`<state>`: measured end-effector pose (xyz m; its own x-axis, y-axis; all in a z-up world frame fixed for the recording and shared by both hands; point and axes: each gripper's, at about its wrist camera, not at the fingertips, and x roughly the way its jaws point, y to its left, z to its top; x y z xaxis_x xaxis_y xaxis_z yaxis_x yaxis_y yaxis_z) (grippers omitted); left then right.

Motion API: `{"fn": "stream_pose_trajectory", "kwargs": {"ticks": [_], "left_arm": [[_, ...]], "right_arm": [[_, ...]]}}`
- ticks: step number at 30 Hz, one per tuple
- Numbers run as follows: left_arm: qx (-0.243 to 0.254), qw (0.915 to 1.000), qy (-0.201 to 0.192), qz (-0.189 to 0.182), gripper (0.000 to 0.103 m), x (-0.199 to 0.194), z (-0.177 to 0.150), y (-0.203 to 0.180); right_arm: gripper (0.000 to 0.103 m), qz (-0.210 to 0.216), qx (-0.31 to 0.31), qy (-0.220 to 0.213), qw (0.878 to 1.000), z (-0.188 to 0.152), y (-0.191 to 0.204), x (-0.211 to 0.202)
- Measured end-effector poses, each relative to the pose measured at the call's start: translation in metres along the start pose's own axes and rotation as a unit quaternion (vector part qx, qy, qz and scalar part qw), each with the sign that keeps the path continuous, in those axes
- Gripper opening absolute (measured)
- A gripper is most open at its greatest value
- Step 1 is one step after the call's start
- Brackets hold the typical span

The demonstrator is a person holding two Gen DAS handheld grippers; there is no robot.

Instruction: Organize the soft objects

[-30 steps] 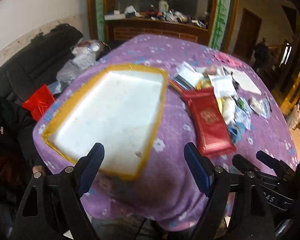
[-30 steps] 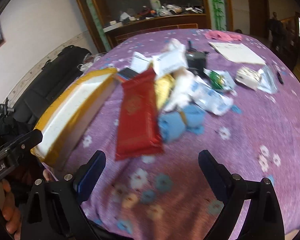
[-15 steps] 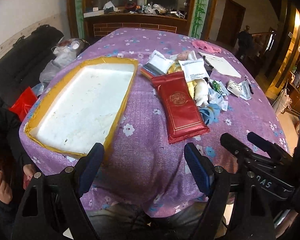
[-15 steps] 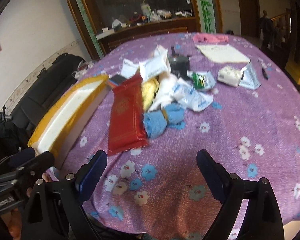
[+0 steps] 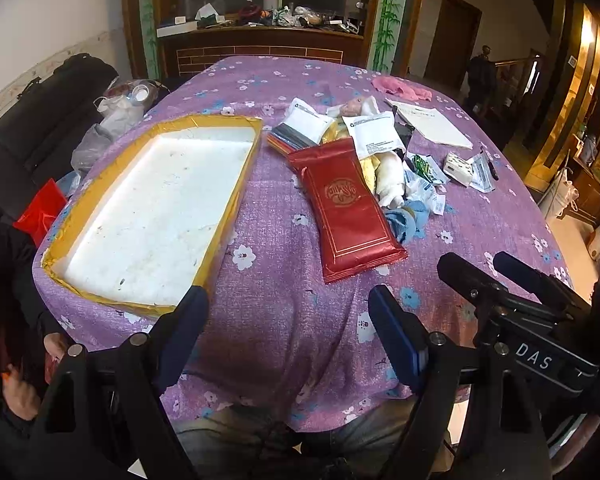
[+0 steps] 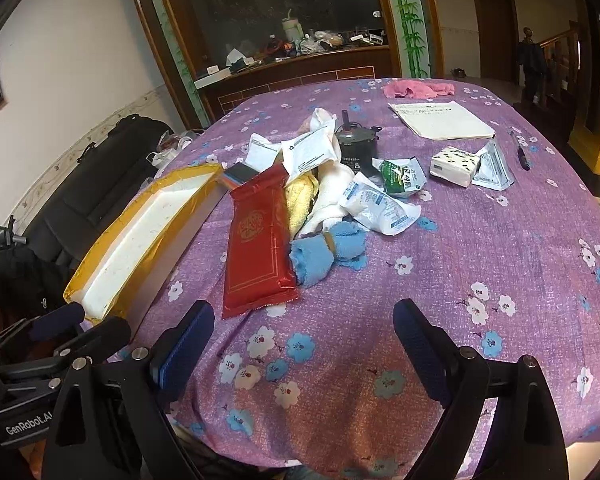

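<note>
Black left gripper [image 6: 40, 360] body lettered "GenRobot.AI"; right gripper [image 5: 520, 316], "DAS".

Home: floral tablecloth [image 6: 500, 248], cluttered sideboard [image 6: 300, 68]

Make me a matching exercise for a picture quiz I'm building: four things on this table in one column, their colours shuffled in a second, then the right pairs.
Things:
1. long foil packet
2. rolled towel
3. crumpled cloth at the far edge
4. rim of the foam tray

Colours:
A. pink
B. yellow
C. red
D. light blue

Pairs: 1-C, 2-D, 3-A, 4-B
</note>
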<state>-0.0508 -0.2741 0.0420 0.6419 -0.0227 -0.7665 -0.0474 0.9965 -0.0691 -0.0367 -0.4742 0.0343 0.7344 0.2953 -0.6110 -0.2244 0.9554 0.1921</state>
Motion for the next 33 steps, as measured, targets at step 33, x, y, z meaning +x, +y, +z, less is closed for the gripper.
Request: {"fn": "stream_pose_trajectory", "kwargs": {"ticks": [33], "left_arm": [[-0.020, 0.9978, 0.062, -0.011, 0.082, 0.073, 0.014, 0.004]], "right_arm": [[0.088, 0.002, 0.018, 0.027, 0.999, 0.030, -0.024, 0.065]]}}
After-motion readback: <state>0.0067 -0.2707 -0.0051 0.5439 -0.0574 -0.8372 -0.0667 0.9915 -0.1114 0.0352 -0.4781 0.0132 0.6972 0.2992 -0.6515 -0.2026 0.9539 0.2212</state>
